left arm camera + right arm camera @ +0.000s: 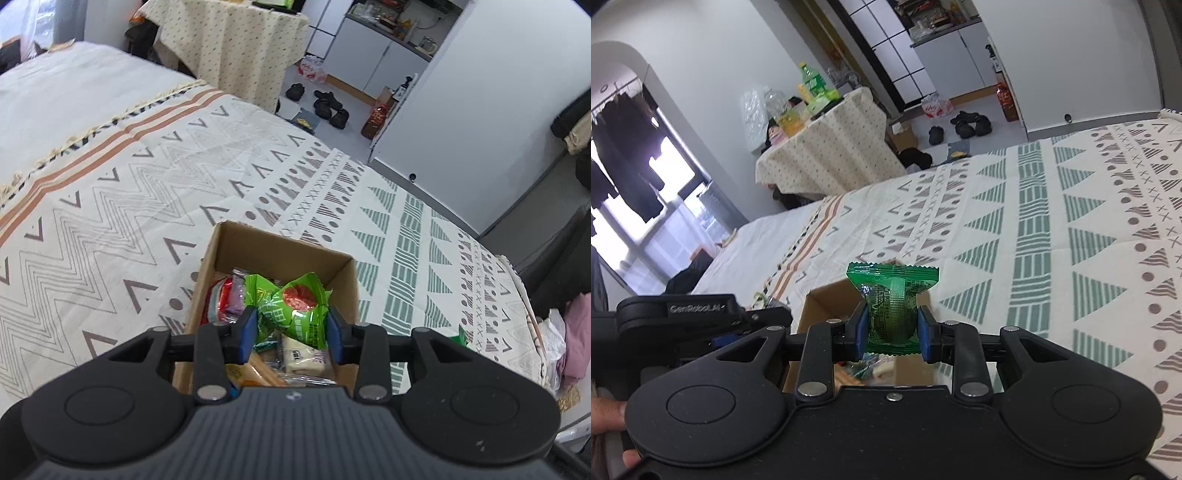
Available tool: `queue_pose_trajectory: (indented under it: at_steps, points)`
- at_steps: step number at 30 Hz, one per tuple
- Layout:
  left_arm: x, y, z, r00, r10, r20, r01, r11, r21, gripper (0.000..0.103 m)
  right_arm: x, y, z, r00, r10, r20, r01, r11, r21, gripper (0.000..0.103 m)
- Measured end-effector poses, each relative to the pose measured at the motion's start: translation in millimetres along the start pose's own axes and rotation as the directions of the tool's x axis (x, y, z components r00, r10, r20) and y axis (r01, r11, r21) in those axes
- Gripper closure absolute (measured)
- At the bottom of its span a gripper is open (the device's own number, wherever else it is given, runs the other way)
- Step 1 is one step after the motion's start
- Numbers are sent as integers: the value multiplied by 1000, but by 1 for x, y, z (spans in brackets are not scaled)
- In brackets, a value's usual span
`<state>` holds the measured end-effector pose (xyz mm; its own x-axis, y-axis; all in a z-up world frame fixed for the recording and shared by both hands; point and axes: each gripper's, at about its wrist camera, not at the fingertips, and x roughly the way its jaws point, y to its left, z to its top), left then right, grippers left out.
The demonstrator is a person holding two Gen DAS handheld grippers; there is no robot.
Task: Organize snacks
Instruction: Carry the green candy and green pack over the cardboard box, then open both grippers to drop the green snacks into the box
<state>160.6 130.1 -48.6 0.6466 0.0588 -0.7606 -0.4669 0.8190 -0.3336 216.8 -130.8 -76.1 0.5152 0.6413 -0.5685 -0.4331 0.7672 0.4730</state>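
Note:
An open cardboard box [236,243] sits on the patterned bed cover and holds several snack packets. My left gripper [291,334] hangs over the box, its blue pads on either side of a crumpled green snack packet [295,306] with a red circle. Whether the pads press on it or it lies in the box between them, I cannot tell. My right gripper [892,332] is shut on a dark green snack packet [892,295] and holds it above the same box [827,299]. The left gripper's black body [683,314] shows at the left of the right wrist view.
The bed cover [129,192] spreads wide around the box. A green packet edge [461,336] lies right of the box. A table with a dotted cloth [827,147] and bottles stands beyond the bed. Shoes [328,105] lie on the floor by white cabinets.

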Motion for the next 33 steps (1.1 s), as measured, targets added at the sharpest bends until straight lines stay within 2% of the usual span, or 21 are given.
queue_pose_trajectory:
  at_steps: [9,15,20,25,30,33]
  points:
    - [-6,24,4,1000,-11,-12,11,998,-55,42,15,25,-6,1000,1,-28,-1,1000,-10,76]
    - [-17,33,1,1000,-11,-17,10,998,-54,27,17,38,-10,999,-2,-34,2,1000,-8,76]
    - [-27,38,-1,999,-10,-31,9,999,-39,20,17,48,-13,999,-8,-42,8,1000,-3,75]
    - [-40,35,-5,999,16,-45,-15,1000,13,14,11,53,-11,999,-17,-42,17,1000,8,61]
    - [-57,29,-9,999,17,-33,-15,998,63,9,-11,56,-7,999,-36,-3,36,999,19,56]
    - [-68,25,-12,999,20,-25,-17,996,89,8,-24,57,-8,999,-53,1,53,998,18,49]
